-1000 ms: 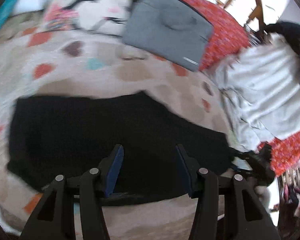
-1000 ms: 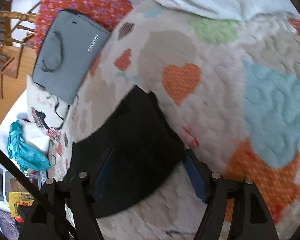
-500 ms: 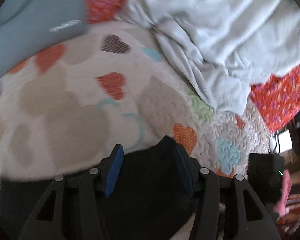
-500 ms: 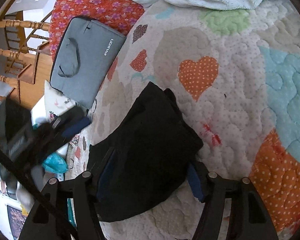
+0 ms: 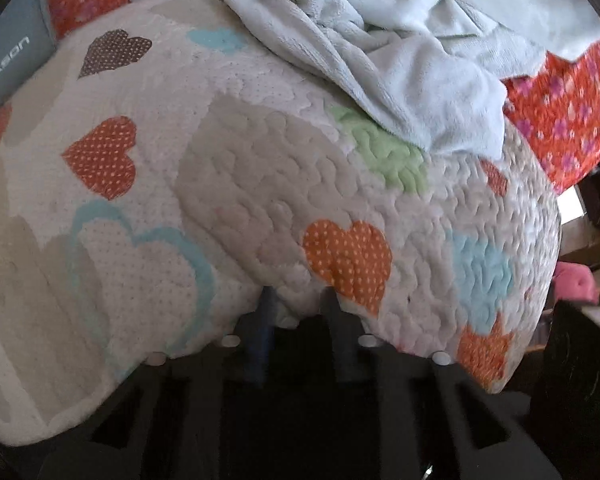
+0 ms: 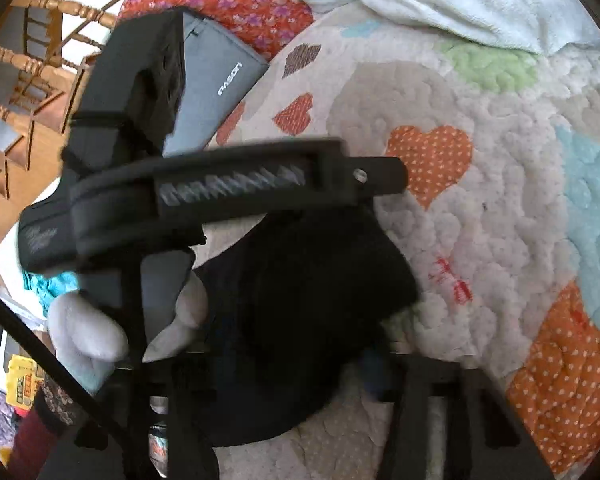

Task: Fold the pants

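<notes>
Black folded pants (image 6: 300,320) lie on the bed's white quilted cover with coloured heart patches (image 6: 480,240), bunched in the lower middle of the right wrist view.

Left gripper (image 5: 300,312): fingers drawn nearly together, tips pushed down into the quilt at the pants' far edge; a fold of white quilt bulges between them. Whether they pinch black cloth I cannot tell, everything below the tips is dark.

Right gripper (image 6: 284,364): fingers closing, pants fabric lying between them. The right blue pad (image 6: 374,376) sits at the cloth's edge; the left finger is hidden, so contact not confirmed.

In the right wrist view the left gripper's black body crosses over the pants, held by a hand in a light grey glove (image 6: 88,332).

Grey laptop sleeve (image 6: 216,92) and pale blue fleece blanket (image 5: 400,40) lie further up the bed, apart from the pants.
</notes>
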